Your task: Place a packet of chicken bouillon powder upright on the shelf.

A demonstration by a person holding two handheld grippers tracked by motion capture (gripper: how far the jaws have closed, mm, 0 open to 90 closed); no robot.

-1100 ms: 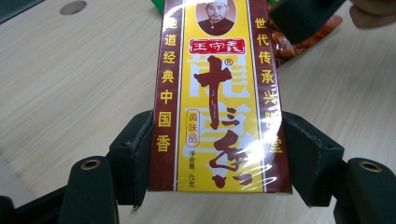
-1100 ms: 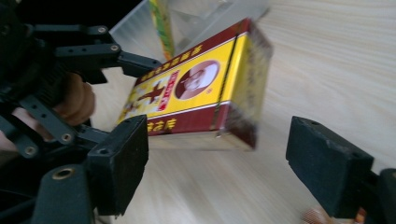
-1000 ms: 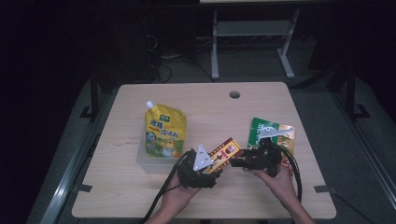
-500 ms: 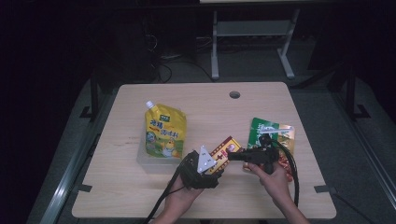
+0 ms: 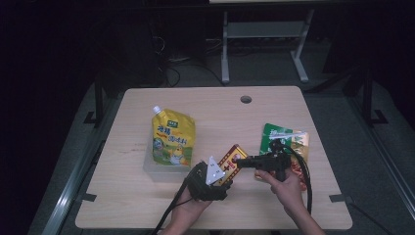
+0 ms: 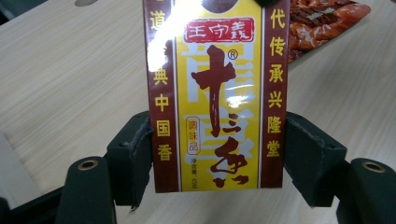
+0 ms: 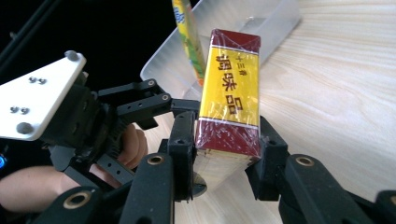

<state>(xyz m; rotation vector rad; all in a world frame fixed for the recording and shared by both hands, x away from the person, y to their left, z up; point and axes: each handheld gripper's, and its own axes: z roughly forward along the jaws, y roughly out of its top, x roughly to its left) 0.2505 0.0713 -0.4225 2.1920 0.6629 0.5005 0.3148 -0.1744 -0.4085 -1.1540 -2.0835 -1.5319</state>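
Spice box held between two grippers

High view: spice box [image 5: 231, 163] sits above the counter [image 5: 220, 112] near its front edge, between left gripper [image 5: 211, 182] and right gripper [image 5: 241, 161]. Yellow pouch [image 5: 171, 137] stands in a clear tray [image 5: 151, 169] just left of it; green snack bag [image 5: 284, 142] lies to the right.

Left gripper view: box upright, front face to cam, both pads pressing its long sides, so clamped on the box. Red snack pack [image 6: 322, 23] behind, top right.

Right gripper view: jaws have just been closing w/ the box end between them; pads now against its sides, gripping it. Left gripper [image 7: 140, 105] shows beside it, tray [image 7: 261, 28] behind.
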